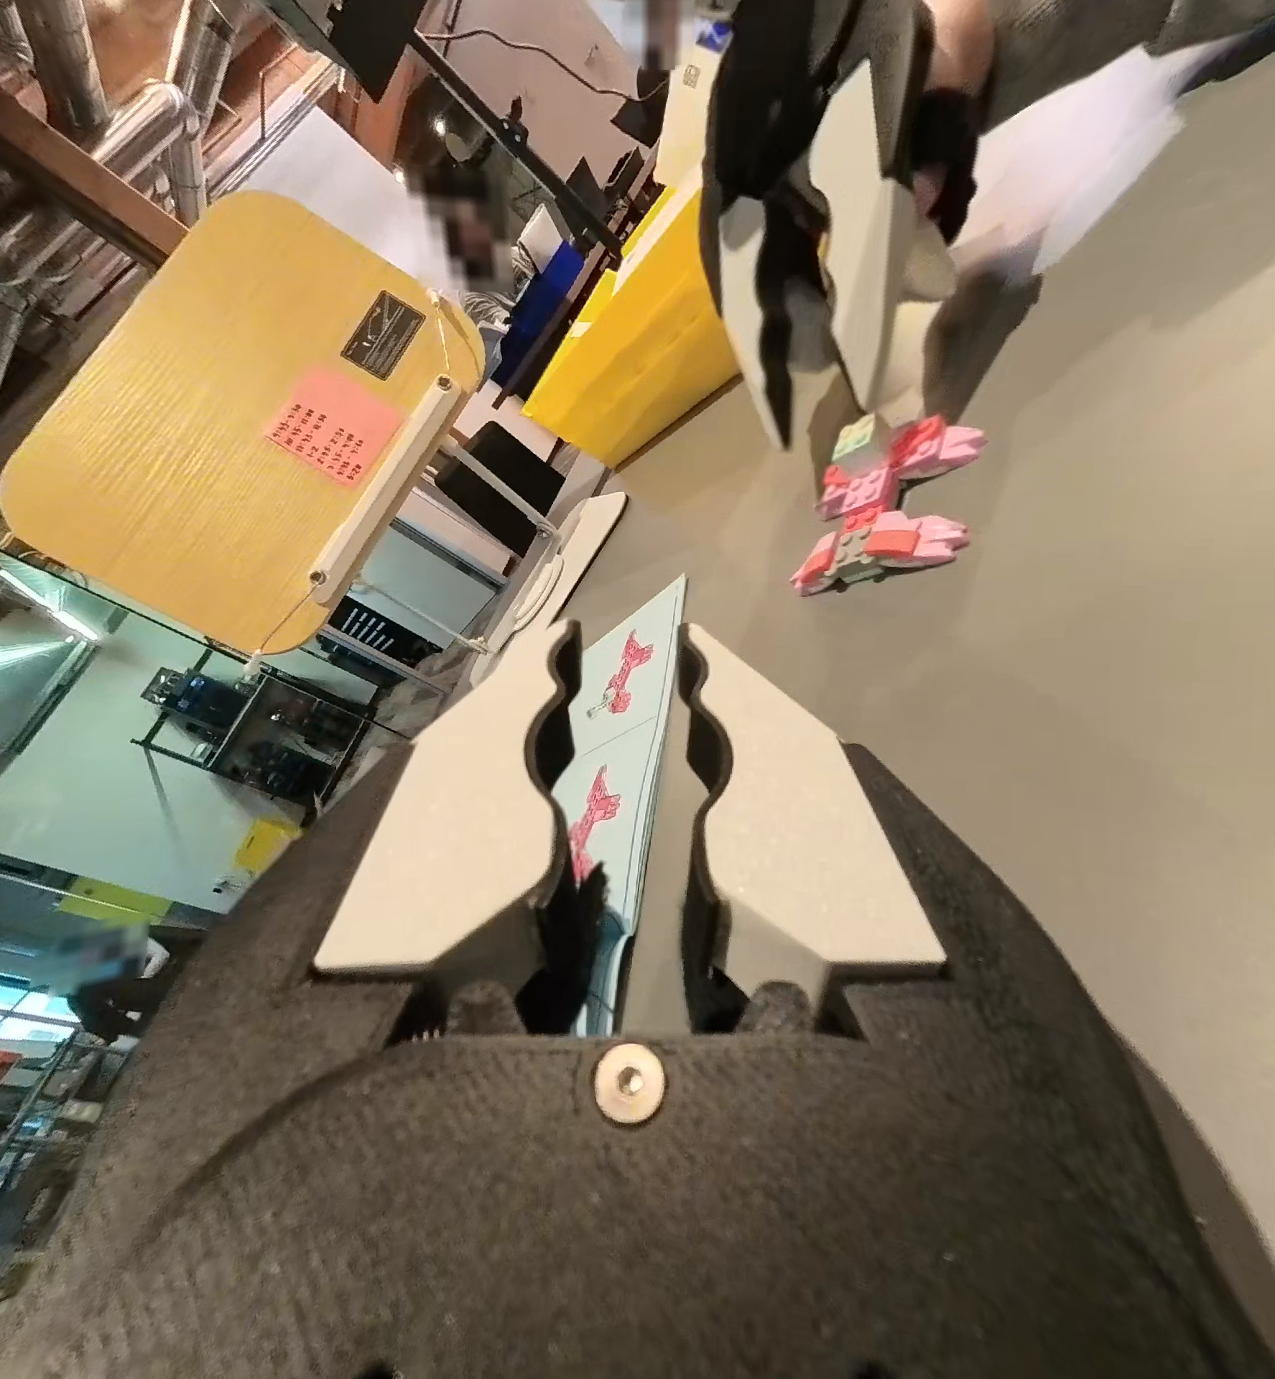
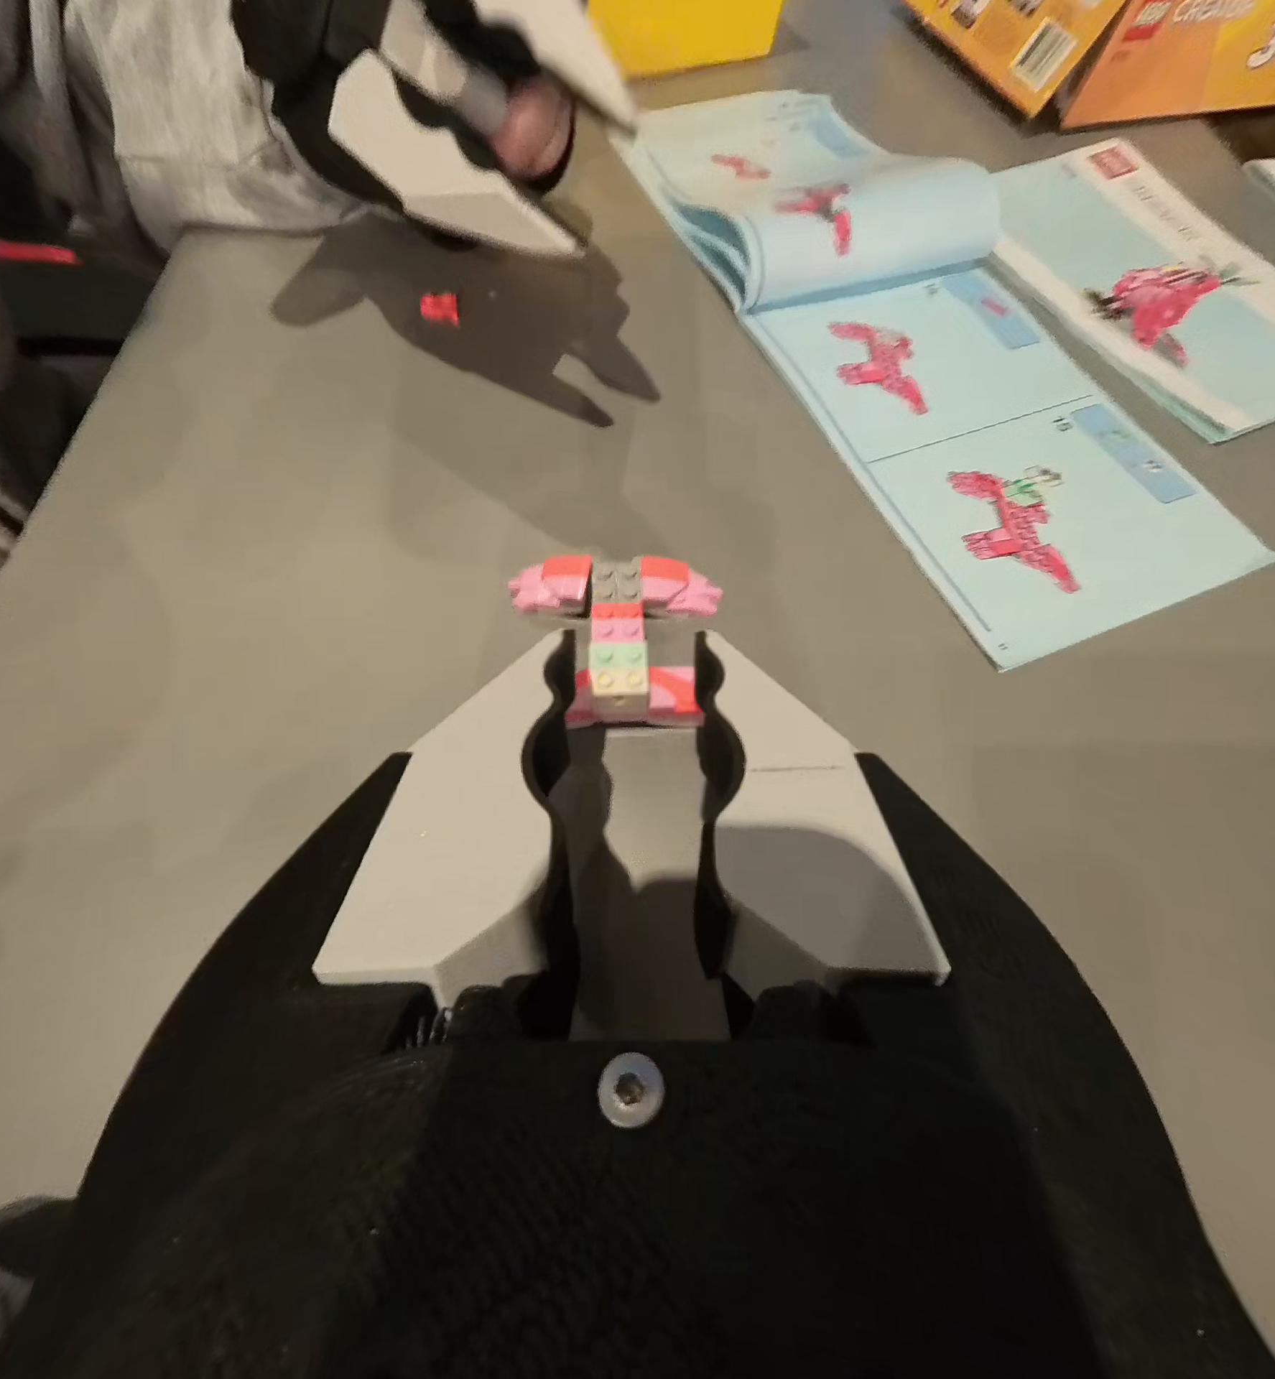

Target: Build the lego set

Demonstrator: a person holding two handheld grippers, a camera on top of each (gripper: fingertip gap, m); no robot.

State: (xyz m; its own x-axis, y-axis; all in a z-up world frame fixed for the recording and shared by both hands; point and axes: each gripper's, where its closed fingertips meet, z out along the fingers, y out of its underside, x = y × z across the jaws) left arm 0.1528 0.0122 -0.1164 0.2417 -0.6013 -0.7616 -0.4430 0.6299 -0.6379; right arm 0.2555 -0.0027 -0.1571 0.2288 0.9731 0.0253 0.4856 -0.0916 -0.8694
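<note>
we see the right gripper (image 2: 630, 657) low over the grey table (image 2: 246, 597), its fingers a moderate gap apart with the rear of the pink model (image 2: 619, 634) sitting between the tips. whether the pads actually press on the model we cannot tell; it seems to rest on the table. a pale green and cream brick tops the part between the tips, and the model's grey-centred pink and red wings spread just beyond them.

from the left wrist view, the same model (image 1: 888, 507) lies on the table well ahead and to the right of the left gripper (image 1: 630, 649), with the right gripper (image 1: 836, 373) coming down on it from above. the left gripper's fingers stand narrowly apart and hold nothing; through the gap we see a pale blue manual (image 1: 634, 716) lying beyond.

in the right wrist view the left gripper (image 2: 470, 149) hangs blurred, far ahead and to the left of the tips, above a small red piece (image 2: 438, 307) on the table. the open manual (image 2: 918, 388) lies ahead and to the right, a second manual (image 2: 1171, 298) beside it.

containers: a yellow bin (image 2: 683, 33) stands at the far edge, its contents out of sight, and orange set boxes (image 2: 1112, 52) sit to its right; what they hold we cannot tell.
</note>
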